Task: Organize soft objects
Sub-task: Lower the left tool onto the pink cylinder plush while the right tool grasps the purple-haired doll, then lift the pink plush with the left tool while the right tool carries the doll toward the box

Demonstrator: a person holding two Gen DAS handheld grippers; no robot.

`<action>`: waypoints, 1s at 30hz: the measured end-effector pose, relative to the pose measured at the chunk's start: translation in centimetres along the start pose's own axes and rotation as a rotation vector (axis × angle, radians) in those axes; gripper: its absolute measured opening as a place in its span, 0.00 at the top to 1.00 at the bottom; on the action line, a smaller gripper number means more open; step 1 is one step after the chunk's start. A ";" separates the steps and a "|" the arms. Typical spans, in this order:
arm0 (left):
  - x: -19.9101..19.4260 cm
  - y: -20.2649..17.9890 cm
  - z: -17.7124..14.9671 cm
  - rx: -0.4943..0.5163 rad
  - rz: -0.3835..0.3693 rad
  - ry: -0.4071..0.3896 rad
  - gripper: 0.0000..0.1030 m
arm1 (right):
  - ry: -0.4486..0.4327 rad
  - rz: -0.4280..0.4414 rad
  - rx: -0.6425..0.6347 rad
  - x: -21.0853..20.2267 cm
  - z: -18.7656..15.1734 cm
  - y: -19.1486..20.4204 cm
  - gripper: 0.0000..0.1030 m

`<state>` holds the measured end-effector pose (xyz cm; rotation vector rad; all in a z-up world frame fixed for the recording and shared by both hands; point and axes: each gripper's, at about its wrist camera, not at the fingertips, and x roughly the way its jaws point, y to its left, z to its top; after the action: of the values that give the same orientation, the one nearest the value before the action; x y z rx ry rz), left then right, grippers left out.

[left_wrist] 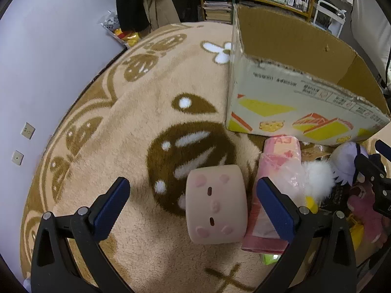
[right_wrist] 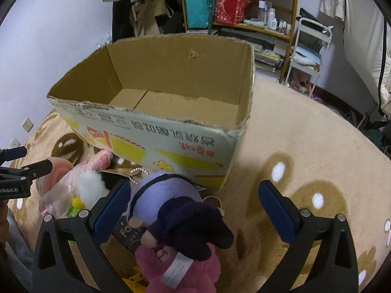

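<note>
A pink block-shaped plush with a face [left_wrist: 216, 205] lies on the rug between the open fingers of my left gripper [left_wrist: 193, 207]. Beside it lie a pink plastic package [left_wrist: 278, 171], a white fluffy toy [left_wrist: 316, 179] and a purple plush [left_wrist: 347, 163]. In the right wrist view my right gripper [right_wrist: 195, 216] is open around a doll with a purple head [right_wrist: 163, 190], dark navy top [right_wrist: 193, 229] and pink body [right_wrist: 185, 268]. An open, empty cardboard box [right_wrist: 171, 131] stands just behind; it also shows in the left wrist view [left_wrist: 293, 112].
A round beige-and-brown rug [left_wrist: 136, 112] covers the floor. A wall [left_wrist: 48, 48] is at left. Shelves with bags and bottles [right_wrist: 239, 7] and a white cart [right_wrist: 310, 53] stand behind the box. The other gripper [right_wrist: 17, 178] shows at the left edge.
</note>
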<state>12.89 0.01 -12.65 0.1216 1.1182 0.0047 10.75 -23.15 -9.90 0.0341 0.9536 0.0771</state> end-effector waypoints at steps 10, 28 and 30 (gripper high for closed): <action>2.0 -0.1 -0.5 -0.008 -0.030 0.088 0.10 | 0.080 0.062 -0.013 1.1 -0.6 0.3 0.06; 1.2 -0.8 -1.4 -0.023 -0.125 0.102 0.56 | 0.110 0.113 -0.034 0.5 -1.2 1.2 0.30; 0.6 -0.8 -1.5 -0.021 -0.117 0.082 0.56 | 0.097 0.106 -0.035 0.1 -1.1 1.2 0.30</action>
<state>11.75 -0.64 -13.87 0.0375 1.2050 -0.0836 9.81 -21.92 -10.52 0.0487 1.0473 0.1951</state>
